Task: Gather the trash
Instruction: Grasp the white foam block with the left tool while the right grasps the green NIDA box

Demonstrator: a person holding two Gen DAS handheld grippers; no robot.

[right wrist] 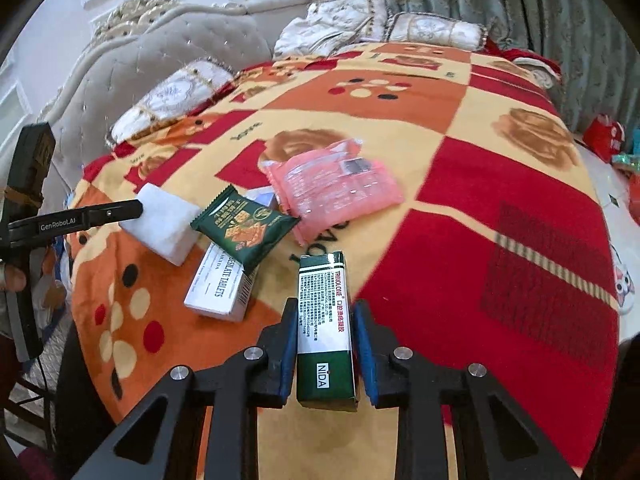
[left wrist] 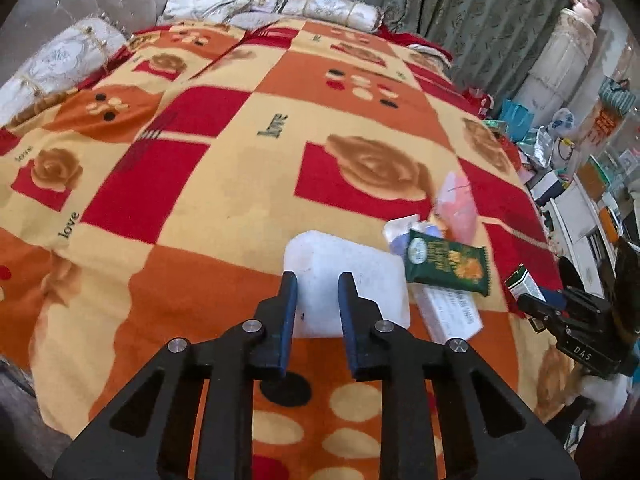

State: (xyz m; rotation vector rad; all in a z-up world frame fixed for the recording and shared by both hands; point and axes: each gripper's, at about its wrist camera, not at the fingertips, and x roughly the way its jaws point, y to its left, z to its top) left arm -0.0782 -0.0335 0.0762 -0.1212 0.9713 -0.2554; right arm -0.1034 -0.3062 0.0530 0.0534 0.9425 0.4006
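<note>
Trash lies on a patterned blanket (left wrist: 224, 184). A white foam block (left wrist: 352, 264) sits just beyond my left gripper (left wrist: 318, 280), whose open jaws straddle its near edge; it also shows in the right wrist view (right wrist: 164, 224). My right gripper (right wrist: 325, 312) has its jaws around a green and white medicine box (right wrist: 325, 320), close to its sides. A dark green snack packet (right wrist: 244, 232) lies on a white tablet box (right wrist: 220, 284). A pink plastic bag (right wrist: 336, 188) lies behind them. In the left wrist view the packet (left wrist: 448, 262), tablet box (left wrist: 450, 312) and pink bag (left wrist: 458, 204) sit to the right.
Pillows (right wrist: 180, 92) and a padded headboard (right wrist: 132, 64) stand at the bed's far end, with curtains (right wrist: 520, 4) behind. Cluttered shelves and bags (left wrist: 580, 152) stand beyond the right edge of the bed. The right gripper body (left wrist: 584, 332) shows at the right of the left wrist view.
</note>
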